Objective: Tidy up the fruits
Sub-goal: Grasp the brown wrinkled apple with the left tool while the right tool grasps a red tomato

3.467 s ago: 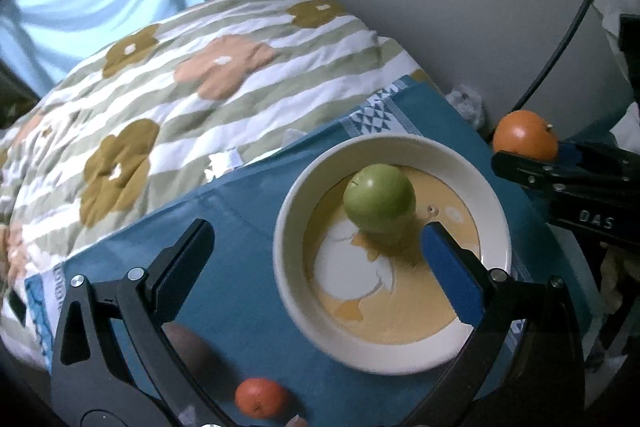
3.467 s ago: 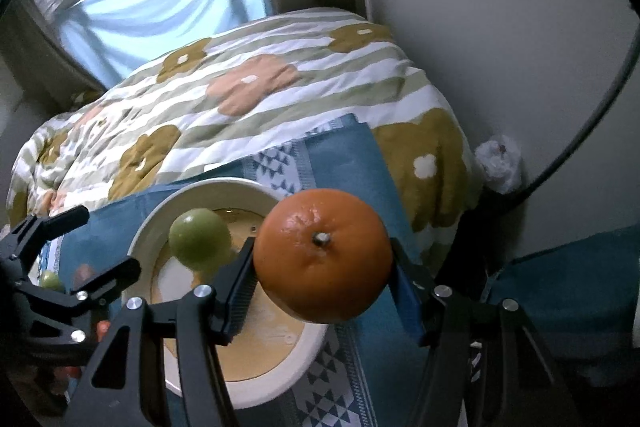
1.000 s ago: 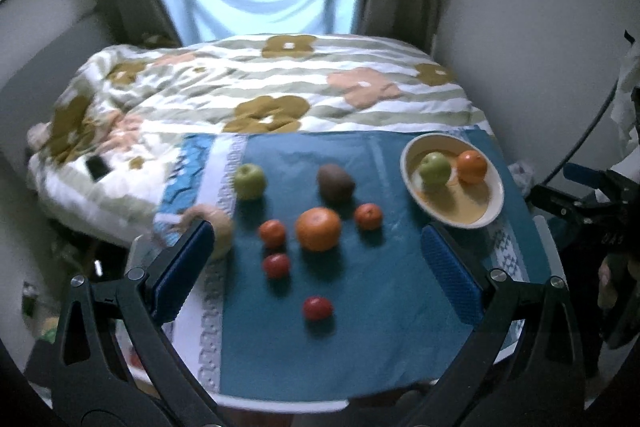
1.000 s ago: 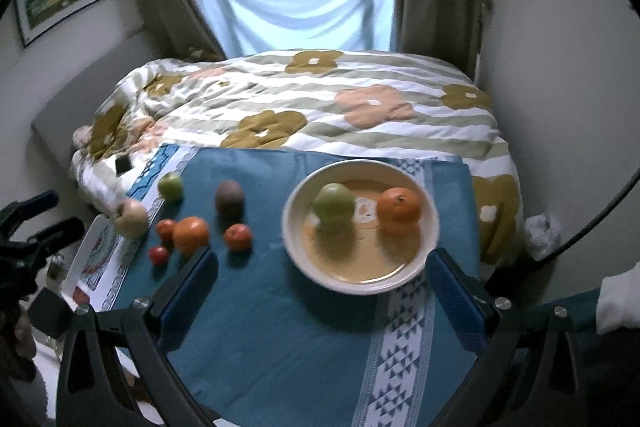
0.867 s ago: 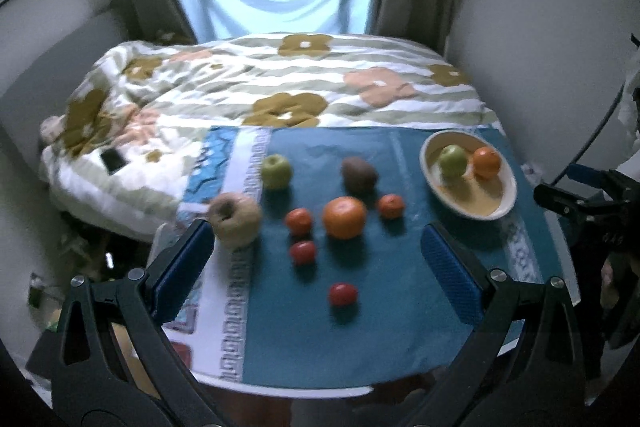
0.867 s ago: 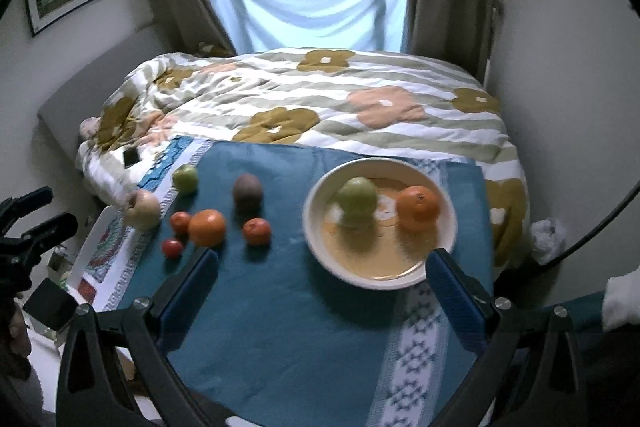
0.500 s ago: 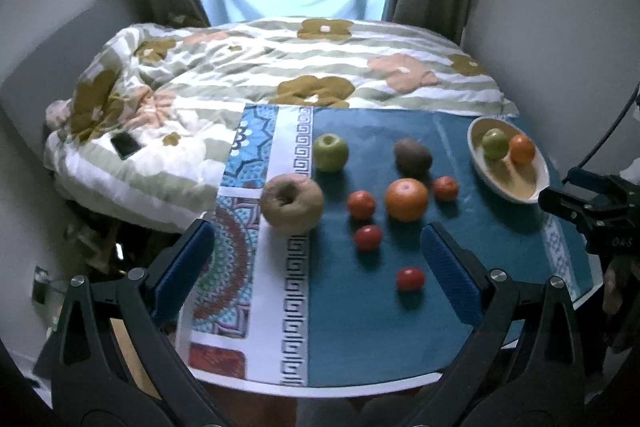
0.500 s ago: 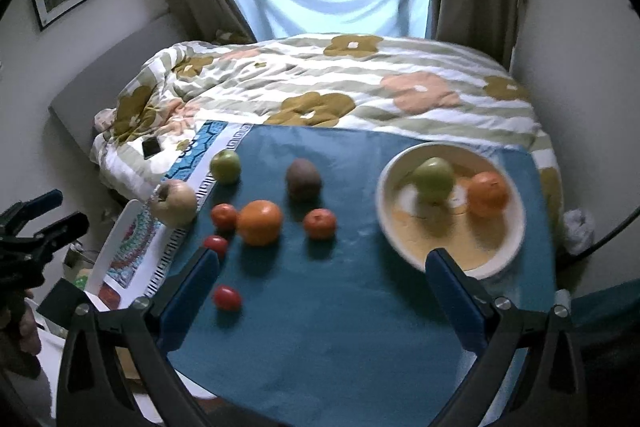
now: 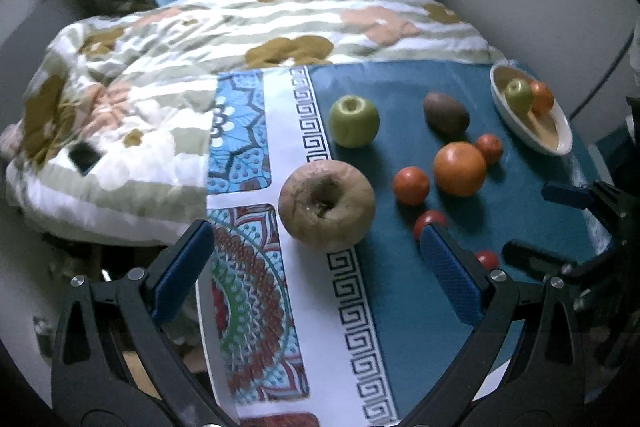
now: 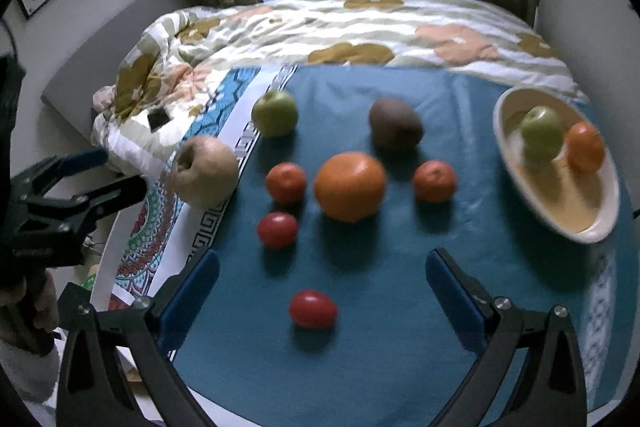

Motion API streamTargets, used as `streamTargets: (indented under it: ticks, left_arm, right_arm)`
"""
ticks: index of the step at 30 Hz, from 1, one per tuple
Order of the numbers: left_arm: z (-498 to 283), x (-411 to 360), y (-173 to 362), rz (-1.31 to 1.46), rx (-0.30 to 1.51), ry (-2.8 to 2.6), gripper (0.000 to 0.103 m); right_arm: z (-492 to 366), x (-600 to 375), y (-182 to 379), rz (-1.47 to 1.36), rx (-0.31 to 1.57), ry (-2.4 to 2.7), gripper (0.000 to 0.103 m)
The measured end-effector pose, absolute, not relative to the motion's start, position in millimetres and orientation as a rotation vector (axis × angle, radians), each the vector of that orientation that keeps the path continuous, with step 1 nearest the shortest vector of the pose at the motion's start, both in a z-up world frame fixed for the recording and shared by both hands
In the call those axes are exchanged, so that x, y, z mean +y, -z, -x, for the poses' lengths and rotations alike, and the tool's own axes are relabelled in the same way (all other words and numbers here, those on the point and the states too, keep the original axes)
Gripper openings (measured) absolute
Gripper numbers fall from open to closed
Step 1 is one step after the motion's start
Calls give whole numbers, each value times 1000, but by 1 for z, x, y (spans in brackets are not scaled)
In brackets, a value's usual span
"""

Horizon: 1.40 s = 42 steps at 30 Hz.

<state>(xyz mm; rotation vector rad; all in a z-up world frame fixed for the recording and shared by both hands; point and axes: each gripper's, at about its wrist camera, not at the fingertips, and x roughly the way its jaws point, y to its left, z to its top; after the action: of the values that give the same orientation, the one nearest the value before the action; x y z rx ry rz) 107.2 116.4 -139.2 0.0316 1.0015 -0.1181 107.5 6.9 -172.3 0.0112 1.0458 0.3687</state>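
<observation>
I see my left gripper (image 9: 316, 255) spread wide at the bottom of the frame, nothing between its pads. Just above it sits a wrinkled brown apple (image 9: 327, 205); a green apple (image 9: 354, 121) lies beyond, the bowl (image 9: 554, 143) upper right.

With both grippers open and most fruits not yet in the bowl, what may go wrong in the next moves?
The pale brown apple lies near the table's left edge; a nudge from the open left gripper might roll it off. The small red tomato is low and smooth, so the open right gripper may squeeze it out sideways. The bowl sits near the table's right edge and already holds a green apple and an orange; dropped fruit could bounce out.
</observation>
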Motion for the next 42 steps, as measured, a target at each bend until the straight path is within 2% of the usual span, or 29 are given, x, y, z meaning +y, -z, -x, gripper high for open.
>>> streamTargets:
  ticks: [4,9,11,16,26,31,39,42]
  left_arm:
    - [-121,114,158,-76,1031,167,103]
    - [-138,108,180,-113,1059,229,103]
    - [-144,106,187,-121,1069,247,100]
    - [-155,106,199,-134,1086,277,82]
    - [-153,111,201,-150,1082,318,81]
    - [-150,115,201,-141,1087,308,81]
    - [-144,123,201,-124,1098,274,81]
    - [-142,125,201,-119,1100,265,81]
  right_arm:
    - [-110,19,188,-17,1071,-358,102]
    - [-114,31,203,7,1089,-338,97]
    - [-115,35,207,22,1084,-334,93]
    - [-119,43,216,45,1095,-337,83]
    - [-130,52,224,53,1111,-342,64]
    - [-134,56,225,62,1104,-343,62]
    - [-138,60,226,74,1095,-347,49]
    - [-138,62,225,72,1093,-348,38]
